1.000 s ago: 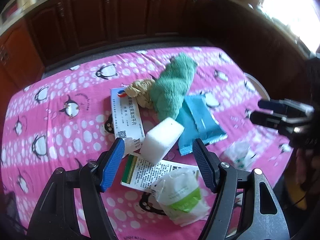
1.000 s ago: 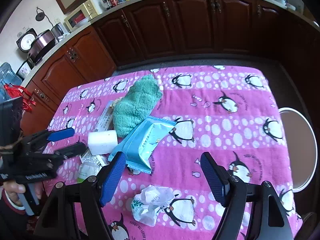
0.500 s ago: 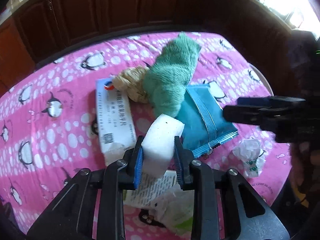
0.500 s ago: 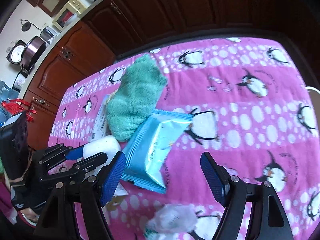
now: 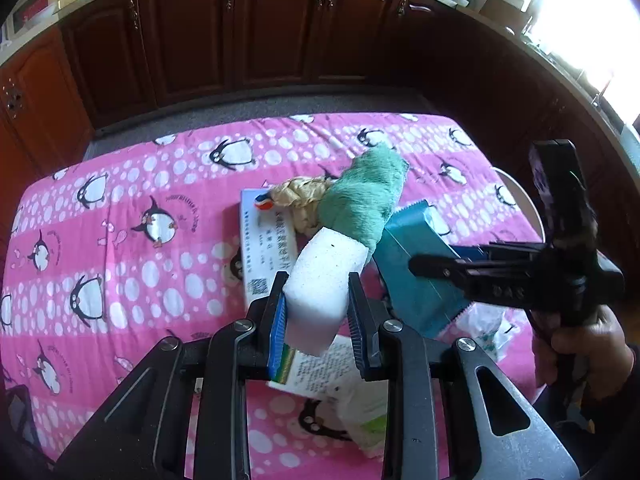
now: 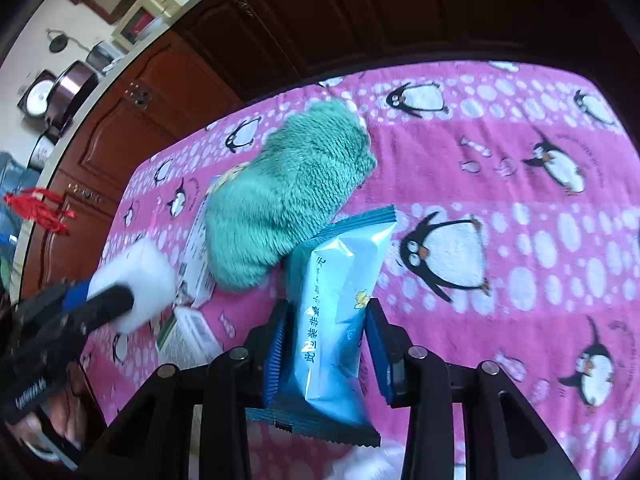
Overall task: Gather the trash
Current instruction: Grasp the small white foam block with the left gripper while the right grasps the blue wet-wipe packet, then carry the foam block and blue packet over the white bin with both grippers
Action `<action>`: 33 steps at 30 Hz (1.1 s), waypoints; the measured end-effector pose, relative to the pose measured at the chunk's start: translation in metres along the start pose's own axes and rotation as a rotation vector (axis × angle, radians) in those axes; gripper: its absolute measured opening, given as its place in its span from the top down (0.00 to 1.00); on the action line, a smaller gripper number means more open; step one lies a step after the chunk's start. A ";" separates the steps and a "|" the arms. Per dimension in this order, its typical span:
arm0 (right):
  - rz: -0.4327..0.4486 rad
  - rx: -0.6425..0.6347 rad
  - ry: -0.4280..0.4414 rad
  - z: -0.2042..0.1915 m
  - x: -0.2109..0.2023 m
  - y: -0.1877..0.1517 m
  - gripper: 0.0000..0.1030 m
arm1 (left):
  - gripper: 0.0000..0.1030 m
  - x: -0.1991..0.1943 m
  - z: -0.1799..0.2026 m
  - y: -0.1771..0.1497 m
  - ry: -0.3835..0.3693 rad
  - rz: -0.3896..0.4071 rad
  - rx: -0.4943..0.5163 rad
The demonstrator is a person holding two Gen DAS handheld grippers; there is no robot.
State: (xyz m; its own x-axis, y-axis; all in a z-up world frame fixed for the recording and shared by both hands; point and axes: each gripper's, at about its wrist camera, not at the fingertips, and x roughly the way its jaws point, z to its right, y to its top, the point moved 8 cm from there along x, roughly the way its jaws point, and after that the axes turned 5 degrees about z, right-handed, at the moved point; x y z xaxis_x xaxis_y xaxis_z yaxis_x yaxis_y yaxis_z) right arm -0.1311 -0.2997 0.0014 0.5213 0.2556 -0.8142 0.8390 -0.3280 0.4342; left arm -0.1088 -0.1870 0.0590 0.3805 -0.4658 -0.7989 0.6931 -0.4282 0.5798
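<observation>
My left gripper [image 5: 318,320] is shut on a white foam block [image 5: 324,280] and holds it above the pink penguin tablecloth [image 5: 120,240]; it also shows in the right wrist view [image 6: 136,280]. My right gripper [image 6: 326,348] is shut on a blue snack packet [image 6: 336,320], seen in the left wrist view [image 5: 416,264] too. On the cloth lie a green fluffy cloth [image 6: 280,196], a crumpled tan paper [image 5: 300,200], a white medicine box [image 5: 266,256], a second box with a green stripe [image 5: 316,372] and crumpled white wrappers [image 5: 368,416].
Dark wooden cabinets [image 5: 240,32] line the far side beyond a strip of floor. A round white stool [image 5: 520,200] stands off the table's right edge. Kitchen appliances sit on the counter [image 6: 80,76] at left.
My left gripper closed on the foam block and lifted it. My right gripper moved forward and closed on the blue packet.
</observation>
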 end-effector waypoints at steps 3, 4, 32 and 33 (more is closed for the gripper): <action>0.030 -0.021 -0.009 0.005 -0.021 -0.002 0.68 | 0.76 -0.003 0.011 0.006 -0.008 0.014 0.007; 0.043 -0.019 -0.003 0.006 -0.029 -0.002 0.69 | 0.76 -0.003 0.015 0.008 -0.009 0.016 0.012; 0.307 0.066 -0.082 0.088 -0.175 0.011 0.69 | 0.76 -0.009 0.148 0.052 -0.080 0.062 0.175; 0.315 0.073 -0.089 0.094 -0.180 0.011 0.69 | 0.76 -0.009 0.154 0.054 -0.088 0.065 0.179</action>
State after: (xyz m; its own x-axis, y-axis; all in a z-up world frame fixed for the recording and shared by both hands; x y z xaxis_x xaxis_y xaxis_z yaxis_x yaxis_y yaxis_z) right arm -0.2304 -0.4343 0.1163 0.7350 0.0523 -0.6761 0.6238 -0.4431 0.6439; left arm -0.1689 -0.3252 0.1223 0.3609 -0.5592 -0.7464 0.5457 -0.5224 0.6553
